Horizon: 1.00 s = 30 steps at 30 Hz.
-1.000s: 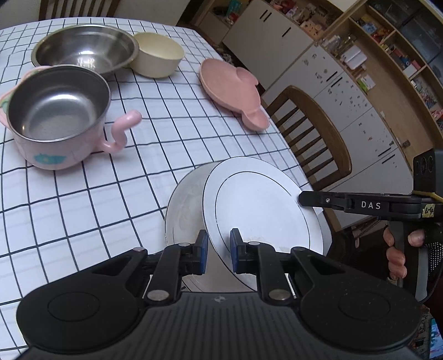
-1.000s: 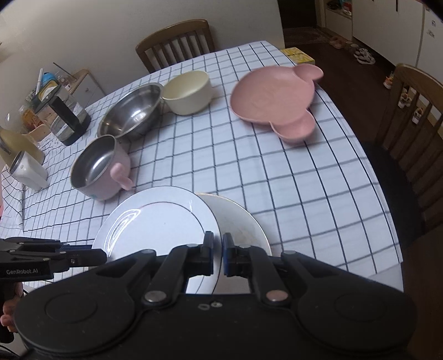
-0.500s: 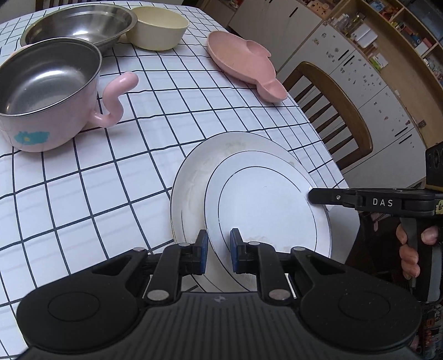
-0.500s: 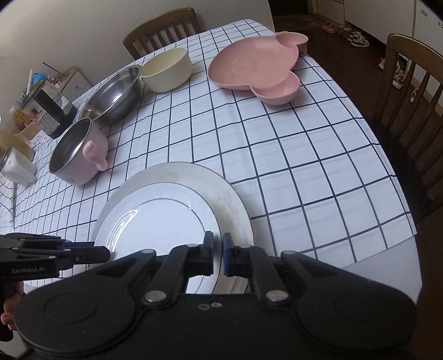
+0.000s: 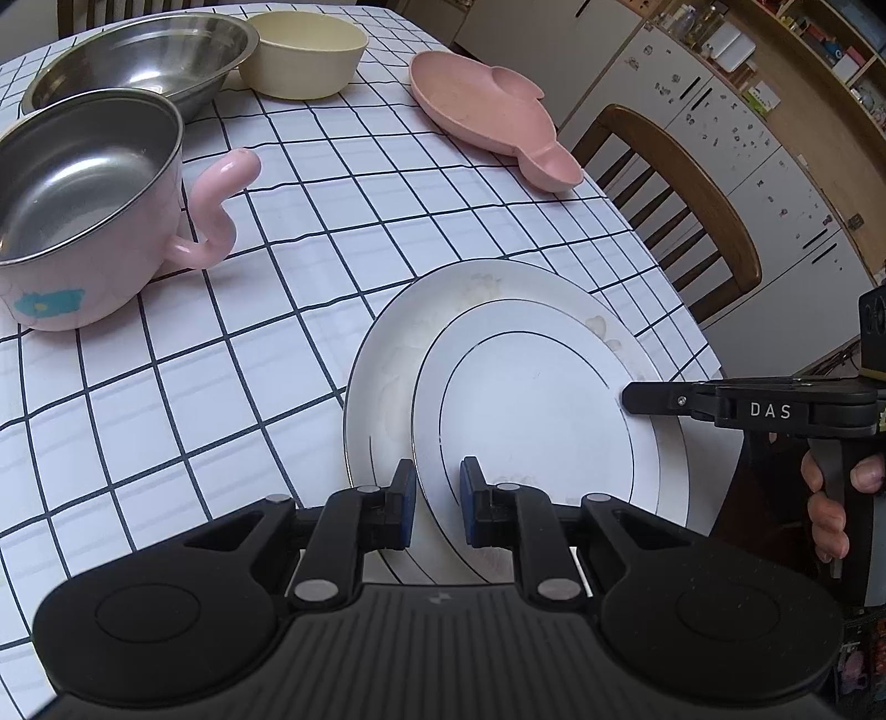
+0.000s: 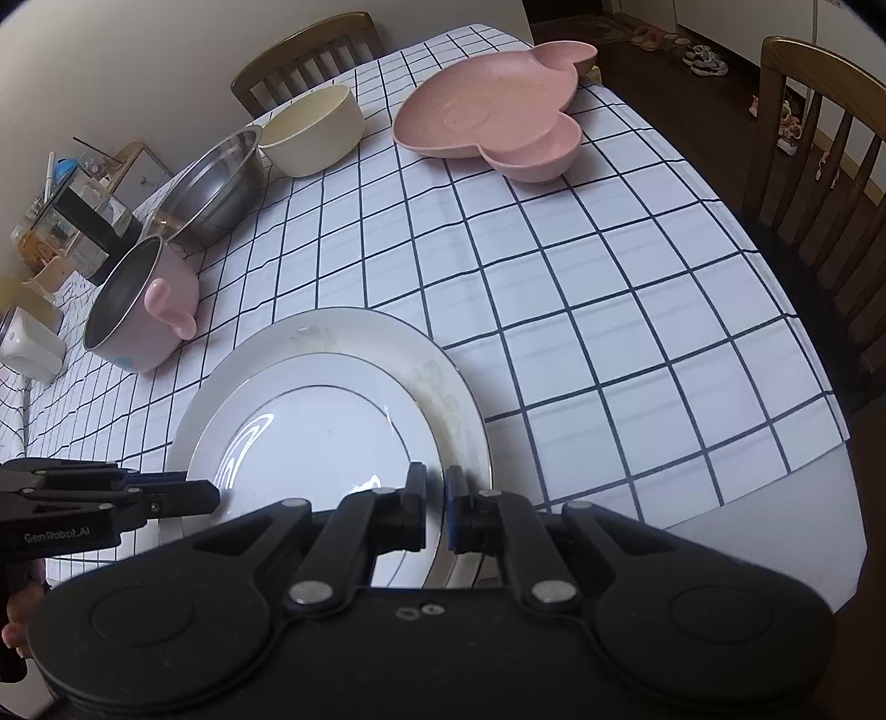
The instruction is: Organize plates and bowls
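Observation:
A smaller white plate (image 5: 531, 410) (image 6: 310, 437) lies on a larger white plate (image 5: 387, 376) (image 6: 443, 376) at the table's near edge. My left gripper (image 5: 437, 498) is shut on the smaller plate's rim. My right gripper (image 6: 436, 501) is shut on the rim at the opposite side; it shows in the left wrist view (image 5: 628, 396). A pink steel-lined pot (image 5: 83, 210) (image 6: 141, 304), a steel bowl (image 5: 138, 55) (image 6: 216, 177), a cream bowl (image 5: 304, 50) (image 6: 313, 130) and a pink divided plate (image 5: 487, 111) (image 6: 493, 122) stand farther back.
The checked tablecloth (image 6: 554, 277) covers the table. Wooden chairs stand at the right side (image 5: 681, 205) (image 6: 814, 138) and at the far end (image 6: 310, 61). Jars and containers (image 6: 66, 210) crowd the far left corner. White cupboards (image 5: 720, 111) lie beyond.
Both grippers have carried the smaller plate over the larger plate and lowered it, so it now sits nearly centred on the larger one.

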Available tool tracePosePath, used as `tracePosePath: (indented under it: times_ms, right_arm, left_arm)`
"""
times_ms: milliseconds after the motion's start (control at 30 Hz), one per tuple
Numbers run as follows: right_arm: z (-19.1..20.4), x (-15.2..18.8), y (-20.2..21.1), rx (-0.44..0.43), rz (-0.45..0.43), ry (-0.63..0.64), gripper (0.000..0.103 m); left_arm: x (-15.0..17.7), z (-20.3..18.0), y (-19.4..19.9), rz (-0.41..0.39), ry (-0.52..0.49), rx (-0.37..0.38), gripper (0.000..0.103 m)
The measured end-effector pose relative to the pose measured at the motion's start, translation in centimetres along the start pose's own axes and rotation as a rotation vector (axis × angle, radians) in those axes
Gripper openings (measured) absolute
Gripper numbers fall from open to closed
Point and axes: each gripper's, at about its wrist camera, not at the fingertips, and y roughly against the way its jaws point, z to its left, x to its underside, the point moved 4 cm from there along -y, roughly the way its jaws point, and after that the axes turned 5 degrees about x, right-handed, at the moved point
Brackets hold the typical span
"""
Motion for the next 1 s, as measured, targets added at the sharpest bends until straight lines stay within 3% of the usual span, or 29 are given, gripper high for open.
tracePosePath:
  times_ms: [267,1000]
  right_arm:
    - [0.1,0.0,-0.2,0.001,-0.003,0.002,0.008]
    - [0.3,0.0,-0.3,0.015,-0.011,0.026,0.004]
  left_arm:
    - [-0.4,0.1,-0.1,0.019,-0.001,-0.009,0.015]
    - [-1.5,0.2,-0.3,0.167,-0.028,0.007,0.015]
